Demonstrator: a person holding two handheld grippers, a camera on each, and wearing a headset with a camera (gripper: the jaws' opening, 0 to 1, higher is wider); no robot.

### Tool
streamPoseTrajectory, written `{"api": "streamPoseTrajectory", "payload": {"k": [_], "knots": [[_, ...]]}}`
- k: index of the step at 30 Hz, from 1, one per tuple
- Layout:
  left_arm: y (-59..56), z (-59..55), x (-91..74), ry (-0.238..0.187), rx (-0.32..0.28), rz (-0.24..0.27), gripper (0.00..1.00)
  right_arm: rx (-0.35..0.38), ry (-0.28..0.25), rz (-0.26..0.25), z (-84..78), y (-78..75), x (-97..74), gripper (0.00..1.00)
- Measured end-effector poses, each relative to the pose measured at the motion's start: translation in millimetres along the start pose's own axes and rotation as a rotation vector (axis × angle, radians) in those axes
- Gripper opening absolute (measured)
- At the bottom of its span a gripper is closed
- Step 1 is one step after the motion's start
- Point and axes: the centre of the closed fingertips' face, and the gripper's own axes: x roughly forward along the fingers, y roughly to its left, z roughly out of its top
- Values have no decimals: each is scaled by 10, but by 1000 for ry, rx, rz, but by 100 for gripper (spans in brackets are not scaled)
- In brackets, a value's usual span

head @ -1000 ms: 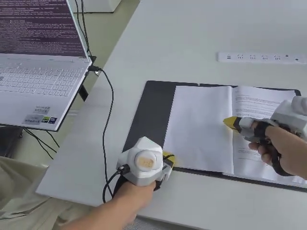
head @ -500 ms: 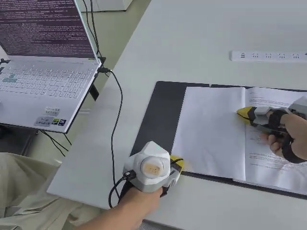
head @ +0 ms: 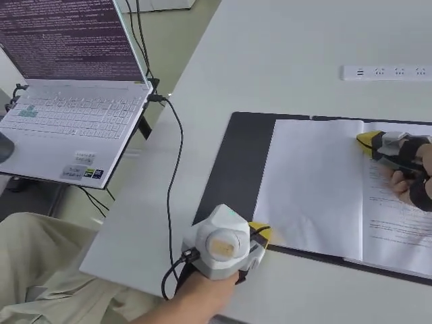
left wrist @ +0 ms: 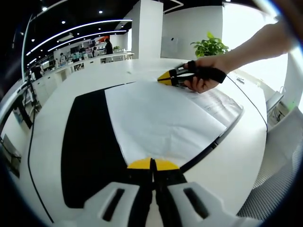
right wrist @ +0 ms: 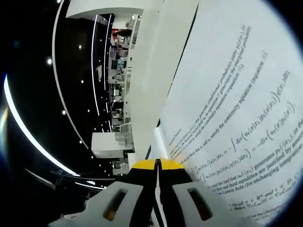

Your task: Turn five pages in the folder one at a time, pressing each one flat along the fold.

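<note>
Two grippers are working on the folder (head: 236,162), which is lying open on the table (head: 304,40), right of the laptop (head: 74,115).

Left gripper (head: 262,233): jaws are pressing together on nothing. The tip is sitting at the near left corner of the turned blank page (head: 310,182), pinning it down by my read.

Right gripper (head: 365,140): jaws are also pressing together, nothing between them. The tip is resting at the far end of the fold (head: 362,202), where the blank page meets the printed page (head: 398,216).

I'm reading this as the press step: the page is lying flat and I'm creasing it. Can't tell the page count.

Next move, as I'm judging it, is dragging the right tip along the fold toward the near edge with light pressure while the left anchors the corner. After that I'm opening the right jaws for the next printed page.
</note>
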Motion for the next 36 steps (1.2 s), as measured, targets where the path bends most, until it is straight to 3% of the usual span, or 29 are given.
{"api": "streamPoseTrajectory", "payload": {"k": [9,15,18,21,36], "knots": [[6,-4,7,3,9,0,0,35,-64,0,158,44,148,0],[6,-7,9,0,10,0,0,8,-117,-14,260,73,240,0],[7,-9,12,2,16,2,0,-1,-121,-15,233,80,224,0],[12,-13,17,2,14,0,0,-8,-103,-17,214,67,215,0],[14,-12,19,0,1,-3,0,17,69,-3,-265,-10,-139,0]]}}
